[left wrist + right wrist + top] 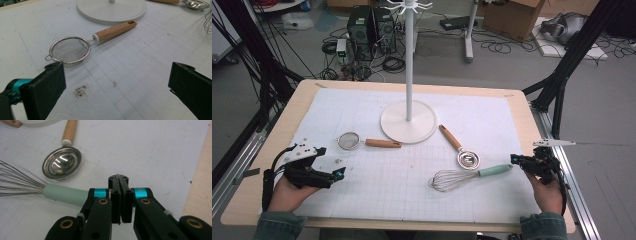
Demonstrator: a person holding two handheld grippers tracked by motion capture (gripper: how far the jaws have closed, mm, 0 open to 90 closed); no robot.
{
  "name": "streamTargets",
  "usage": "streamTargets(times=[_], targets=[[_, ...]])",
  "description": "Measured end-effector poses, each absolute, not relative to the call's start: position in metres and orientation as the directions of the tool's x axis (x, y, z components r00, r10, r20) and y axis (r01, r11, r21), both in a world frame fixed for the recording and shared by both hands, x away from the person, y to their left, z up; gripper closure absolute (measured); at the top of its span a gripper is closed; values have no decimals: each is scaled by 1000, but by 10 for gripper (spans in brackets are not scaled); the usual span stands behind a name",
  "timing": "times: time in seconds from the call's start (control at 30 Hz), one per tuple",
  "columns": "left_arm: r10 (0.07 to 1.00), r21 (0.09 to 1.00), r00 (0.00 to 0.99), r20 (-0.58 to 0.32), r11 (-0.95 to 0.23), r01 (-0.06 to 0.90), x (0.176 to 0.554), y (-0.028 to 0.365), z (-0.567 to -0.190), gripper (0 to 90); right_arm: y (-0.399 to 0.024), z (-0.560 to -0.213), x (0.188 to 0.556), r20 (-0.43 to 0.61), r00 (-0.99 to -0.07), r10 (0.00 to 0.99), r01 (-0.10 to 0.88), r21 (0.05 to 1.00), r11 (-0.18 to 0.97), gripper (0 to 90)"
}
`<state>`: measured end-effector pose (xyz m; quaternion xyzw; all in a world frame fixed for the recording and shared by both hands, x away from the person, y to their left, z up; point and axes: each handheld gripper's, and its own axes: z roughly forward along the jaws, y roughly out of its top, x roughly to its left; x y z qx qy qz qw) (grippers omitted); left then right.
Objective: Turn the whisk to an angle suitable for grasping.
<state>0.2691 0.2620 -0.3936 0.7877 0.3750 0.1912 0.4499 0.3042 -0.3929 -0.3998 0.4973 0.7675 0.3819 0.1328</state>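
The right gripper (515,160) sits near the right edge of the tabletop (302,100), and its jaws are pressed flat together with nothing between them. In the right gripper view the closed tips (121,182) are just above the end of the mint-green handle of the whisk (462,176), but they do not pinch it. The whisk lies in the front right part of the tabletop, with its wires toward the middle and its handle toward the right edge. The left gripper (339,172) rests near the front left corner, and its jaws are spread wide over bare mat. The small strainer (70,50) with a wooden handle lies just beyond them.

The step in hand seems to be the taking of the whisk by its handle, probably to hang it on the white stand (409,122) in the middle of the tabletop. To do this well, the right jaws must first open wider than the handle. Then they should come down with one jaw on each side of the handle, a little in from its end, so the grip is not on the very tip. The handle is round and smooth, so it can roll; a squeeze across its middle line is safer. The shiny round scoop (468,159) lies near the whisk, and the move should not push it.
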Motion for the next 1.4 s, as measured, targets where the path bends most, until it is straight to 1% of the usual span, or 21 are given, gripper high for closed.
streamTargets(times=[0.2,0.43,0.73,1.4], targets=[[771,847,636,-38,-313,429,268,266,-396,17,-401,-408,307,187,-456,870,684,700,207,890],[769,847,639,-40,-312,429,269,265,-396,17,-408,-411,310,192,-436,879,698,688,197,890],[770,850,636,-44,-306,429,269,266,-396,17,-406,-418,320,171,-445,879,719,653,237,890],[772,850,634,-40,-307,428,268,268,-395,17,-409,-431,325,170,-446,879,745,615,259,890]])
